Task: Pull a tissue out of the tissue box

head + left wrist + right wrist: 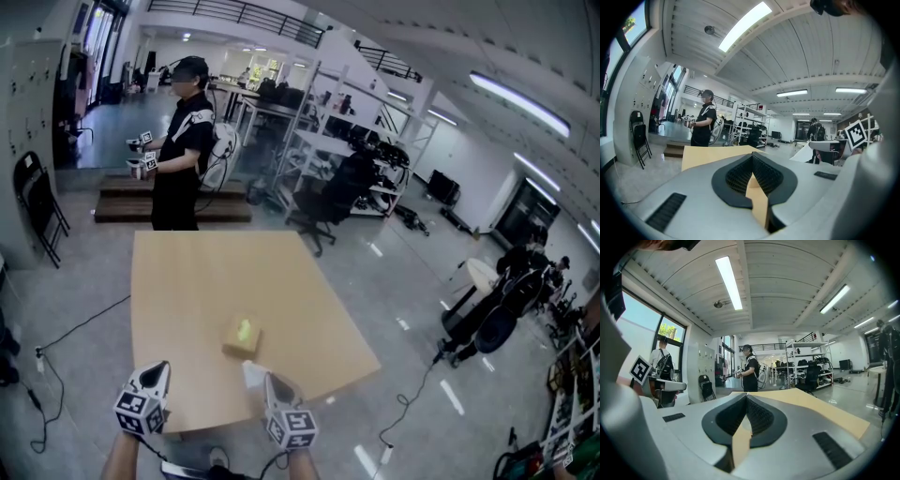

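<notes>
The tissue box (241, 336) sits on the tan table (187, 281), at 1 o'clock from the left gripper (159, 370) and 11 o'clock from the right gripper (269, 382). Both claws are clenched with nothing visible between their jaws. A white tissue (252, 373) lies at 10 o'clock by the right tip. Whether the two touch is unclear.

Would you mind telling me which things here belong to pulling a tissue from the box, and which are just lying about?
For the job:
- tissue box
- white tissue, just on its near side
- left gripper and right gripper, both with jaws together

Just lying about:
- folding chair
- office chair
- shelves
- a person standing at the back
</notes>
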